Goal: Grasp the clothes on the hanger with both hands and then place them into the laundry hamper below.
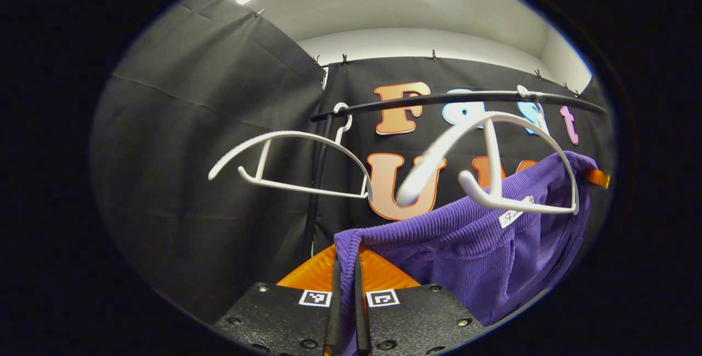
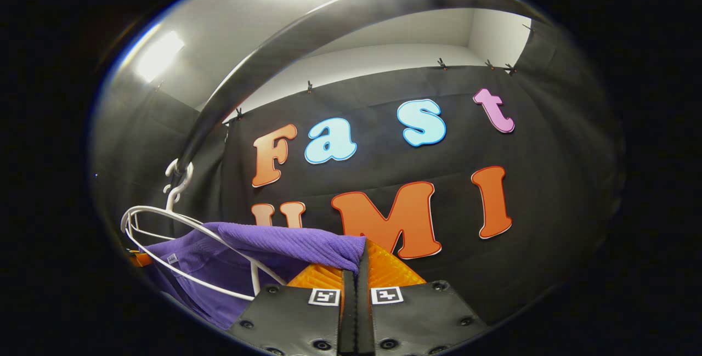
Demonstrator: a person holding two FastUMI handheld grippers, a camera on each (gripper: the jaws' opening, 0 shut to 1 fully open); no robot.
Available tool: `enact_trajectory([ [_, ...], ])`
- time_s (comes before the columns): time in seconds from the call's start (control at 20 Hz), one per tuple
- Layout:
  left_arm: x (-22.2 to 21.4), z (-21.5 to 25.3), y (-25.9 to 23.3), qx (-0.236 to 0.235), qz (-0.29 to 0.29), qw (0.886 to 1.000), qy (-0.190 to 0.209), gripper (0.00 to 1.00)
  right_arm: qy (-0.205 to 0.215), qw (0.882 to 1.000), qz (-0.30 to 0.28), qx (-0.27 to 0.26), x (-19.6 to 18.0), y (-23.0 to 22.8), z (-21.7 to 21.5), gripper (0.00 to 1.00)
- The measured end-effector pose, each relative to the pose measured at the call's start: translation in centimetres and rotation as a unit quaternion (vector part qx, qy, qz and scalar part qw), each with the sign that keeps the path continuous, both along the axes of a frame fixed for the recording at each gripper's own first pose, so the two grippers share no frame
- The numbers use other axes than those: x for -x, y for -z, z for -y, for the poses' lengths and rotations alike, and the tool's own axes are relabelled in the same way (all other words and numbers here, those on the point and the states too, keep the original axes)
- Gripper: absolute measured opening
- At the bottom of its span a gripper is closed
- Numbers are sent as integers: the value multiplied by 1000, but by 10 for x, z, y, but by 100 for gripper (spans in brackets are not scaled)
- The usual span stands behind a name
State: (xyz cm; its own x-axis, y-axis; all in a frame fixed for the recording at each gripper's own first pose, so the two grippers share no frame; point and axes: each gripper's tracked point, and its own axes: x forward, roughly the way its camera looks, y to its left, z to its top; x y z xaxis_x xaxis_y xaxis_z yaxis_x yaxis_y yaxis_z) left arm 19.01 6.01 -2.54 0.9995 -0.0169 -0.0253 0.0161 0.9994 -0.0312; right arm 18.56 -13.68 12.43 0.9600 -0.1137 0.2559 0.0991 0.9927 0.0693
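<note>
Left gripper view looking forward and up from low, very near the purple garment (image 1: 471,246), rail (image 1: 460,98) at 1 o'clock, right gripper view tilted upward, rail (image 2: 307,32) close at 12 o'clock, both views sharing garment (image 2: 285,246), white hanger (image 2: 181,252), rail

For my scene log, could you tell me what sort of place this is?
Likely a cloth-walled recording booth: black drapes clipped up as walls, a clothes rail with white hangers, a purple garment.

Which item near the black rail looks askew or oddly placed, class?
The white plastic hanger carrying the purple ribbed garment hangs tilted, its arm swung forward. Both grippers, left and right, pinch the garment's edge, stretching it sideways. The empty white hanger hangs level.
</note>
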Motion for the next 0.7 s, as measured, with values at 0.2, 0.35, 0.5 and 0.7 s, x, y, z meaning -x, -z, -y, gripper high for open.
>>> enact_trajectory([
  [0.2,3,6,24,-7,-24,1000,5,10,21,998,-23,49,-12,26,3,7],
  [0.35,6,2,42,-13,-41,999,-3,10,40,996,-47,60,-22,51,17,7],
  [0.5,13,4,54,-8,-52,999,-2,10,33,995,-82,49,-22,84,23,7],
  [0.7,27,10,55,-26,-54,998,3,10,31,992,-110,54,-12,110,34,7],
])
